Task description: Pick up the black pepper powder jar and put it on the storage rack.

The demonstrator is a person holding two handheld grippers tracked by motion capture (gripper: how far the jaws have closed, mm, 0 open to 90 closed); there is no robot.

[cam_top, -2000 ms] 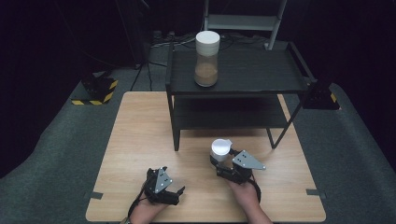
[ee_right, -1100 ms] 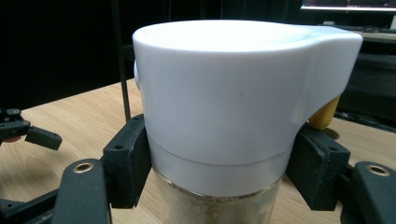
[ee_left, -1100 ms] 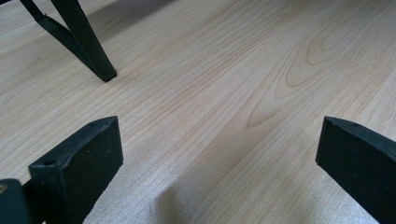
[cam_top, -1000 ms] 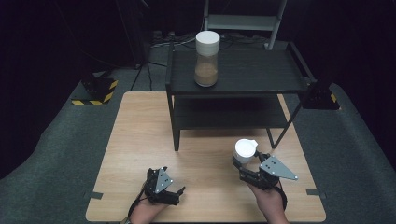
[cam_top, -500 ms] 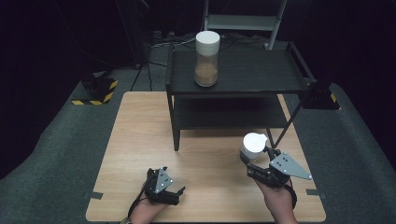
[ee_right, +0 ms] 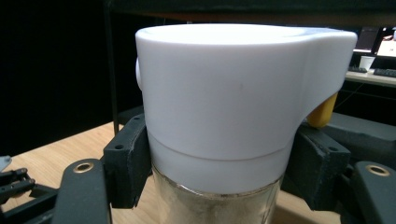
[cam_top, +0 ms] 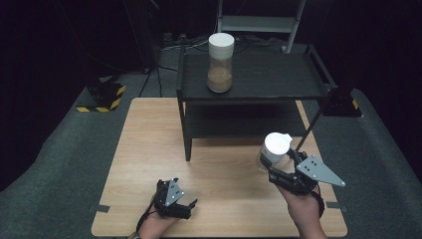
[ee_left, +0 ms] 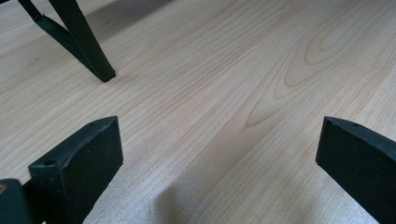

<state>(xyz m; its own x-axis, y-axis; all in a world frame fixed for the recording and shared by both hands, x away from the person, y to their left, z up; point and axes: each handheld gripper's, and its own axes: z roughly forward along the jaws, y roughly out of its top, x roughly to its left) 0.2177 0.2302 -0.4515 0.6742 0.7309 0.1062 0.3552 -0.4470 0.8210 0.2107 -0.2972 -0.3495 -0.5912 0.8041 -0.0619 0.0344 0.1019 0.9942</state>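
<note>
The right claw (cam_top: 276, 167) is pinching a clear jar (cam_top: 272, 152) with a white lid — in the right gripper view its two black jaws are pressing against the jar (ee_right: 219, 140) from either side, just below the lid's lower edge, where pale powdery contents are showing through the glass. In the high view this jar is sitting at the right side of the wooden table (cam_top: 149, 149), just in front of the black shelf unit (cam_top: 249, 94) and close to its slanted front right leg. Whether the jar's base is touching the table cannot be told. The person's right hand (cam_top: 302, 209) is coming in from the bottom edge, gripping the tool, with the grey three-cornered plate pointing off to the right.

The left claw (cam_top: 185, 205) is resting low near the table's front edge, well apart from the jar, with the left hand (cam_top: 155, 225) behind it. In the left gripper view its jaws are spread wide over bare wood grain, nothing between them — a black shelf leg (ee_left: 88, 51) is standing on the table farther ahead.

A second jar (cam_top: 220, 62), taller, with a white lid and brownish contents, is standing upright on the shelf unit's top level, toward its left side.
</note>
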